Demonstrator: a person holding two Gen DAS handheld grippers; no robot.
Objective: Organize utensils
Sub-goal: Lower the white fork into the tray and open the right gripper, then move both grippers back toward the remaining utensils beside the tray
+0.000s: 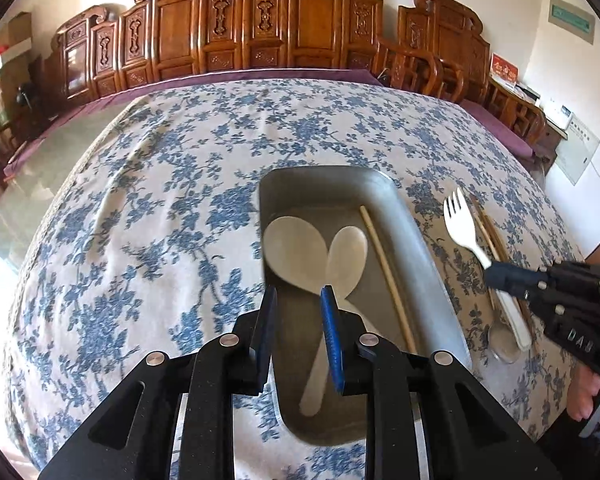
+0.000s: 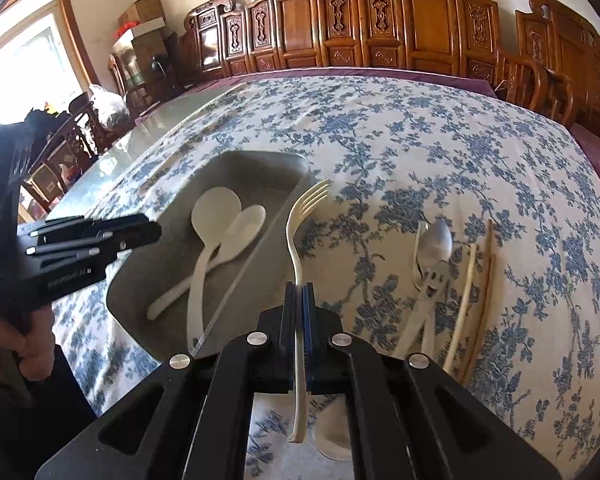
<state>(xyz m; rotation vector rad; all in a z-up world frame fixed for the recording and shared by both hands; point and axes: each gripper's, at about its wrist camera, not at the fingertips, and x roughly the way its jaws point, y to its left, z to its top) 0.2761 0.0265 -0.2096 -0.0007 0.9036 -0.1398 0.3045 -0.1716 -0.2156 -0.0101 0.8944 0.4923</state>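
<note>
Two white spoons (image 1: pixel 312 256) and one chopstick (image 1: pixel 384 264) are already placed in the tray (image 1: pixel 428 248). A white fork (image 2: pixel 300 240) is clamped by the right gripper (image 2: pixel 299 300); the left gripper (image 1: pixel 298 308) is held released. Metal spoon (image 2: pixel 436 240), small fork (image 2: pixel 432 280) and chopsticks (image 2: pixel 476 292) are left on the tablecloth (image 2: pixel 420 140).

A white fork (image 2: pixel 300 216) and white spoons (image 1: pixel 296 254) show against a grey tray (image 1: pixel 424 240) and blue-flowered white tablecloth (image 1: pixel 160 184).

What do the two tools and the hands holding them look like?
Both tools, left and right, are matte black angular frames with silver round bolts and blue ribbed pads. Pale lettering marks each body's side. A bare hand grips the left one; no sleeve or cable shows.
</note>
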